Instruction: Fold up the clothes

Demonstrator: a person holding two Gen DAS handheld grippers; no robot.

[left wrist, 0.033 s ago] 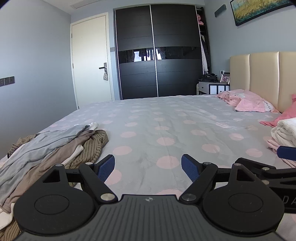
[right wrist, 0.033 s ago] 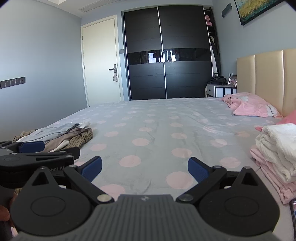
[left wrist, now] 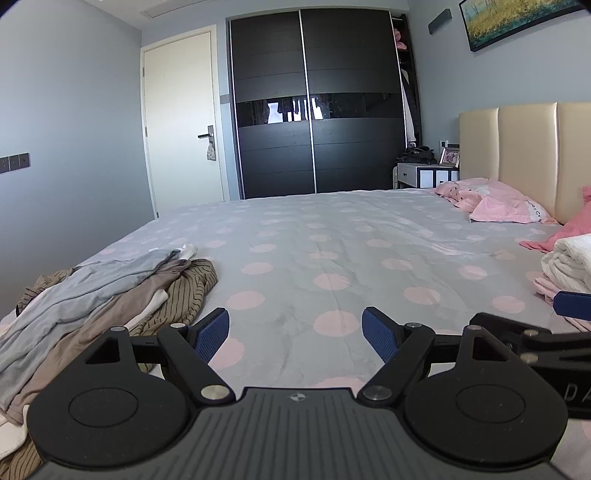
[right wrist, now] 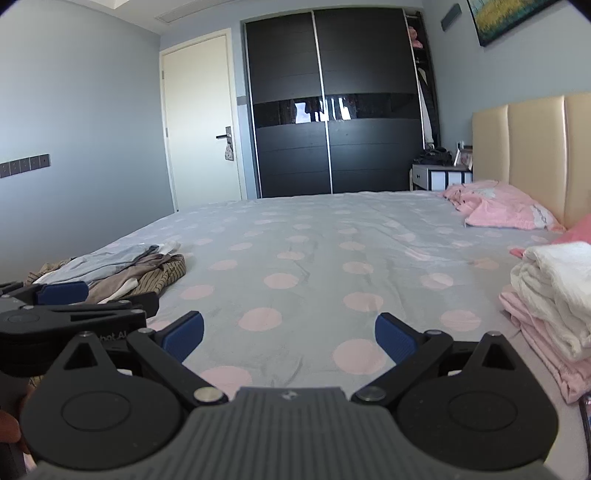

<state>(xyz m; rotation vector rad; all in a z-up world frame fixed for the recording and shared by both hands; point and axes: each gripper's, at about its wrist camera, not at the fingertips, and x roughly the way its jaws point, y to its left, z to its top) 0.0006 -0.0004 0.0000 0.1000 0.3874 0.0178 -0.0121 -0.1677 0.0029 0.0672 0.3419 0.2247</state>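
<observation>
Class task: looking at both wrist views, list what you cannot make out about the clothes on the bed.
- Heap of unfolded grey, beige and striped clothes: its near end is hidden by the left claw body, left view.
- Folded white and pink stack: cut off by the right edge in both views.
- Garment count: layers overlap.

home bedroom. wide bed (left wrist: 332,236) with grey, pink-dotted cover fills the near ground; padded headboard (left wrist: 524,155) and pink pillow (left wrist: 506,206) right; dark sliding wardrobe (left wrist: 314,103), white door (left wrist: 181,118), nightstand (left wrist: 424,175) far; framed picture (left wrist: 517,18) on wall.
</observation>
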